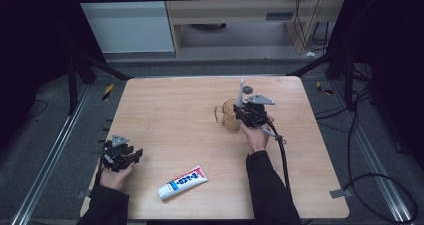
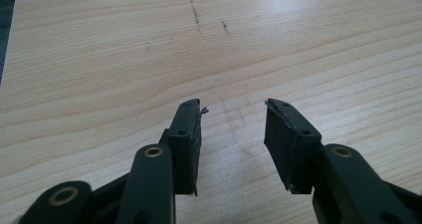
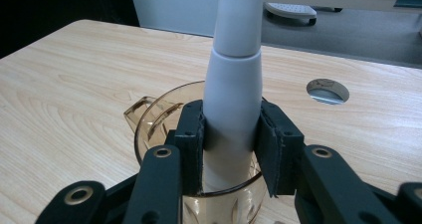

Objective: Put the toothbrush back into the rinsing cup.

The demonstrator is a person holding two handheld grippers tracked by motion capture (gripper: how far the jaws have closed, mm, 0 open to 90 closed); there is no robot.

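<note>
The right hand [image 1: 256, 136] reaches forward over the middle-right of the wooden surface [image 1: 170, 115], its dark sleeve running back toward the near edge, and holds the right gripper [image 1: 246, 112] tilted down at a translucent amber cup [image 1: 226, 116]. In the right gripper view the jaws are clamped on a white toothbrush handle [image 3: 233, 92], one pad on each side of its thicker lower section, and the handle stands nearly upright with its lower end inside the cup [image 3: 164, 119] (a cup with a small spout or handle on its rim). The cup stands on the surface right of centre. The left hand [image 1: 116, 174] rests at the near-left corner, its left gripper [image 1: 125, 157] lying low and pointing across the boards; in the left gripper view the jaws stand apart with bare wood grain between them, holding nothing. A white toothpaste tube [image 1: 183, 182] lies flat near the front edge between the two forearms, well apart from both grippers; its blue-and-red lettering is too small to read.
</note>
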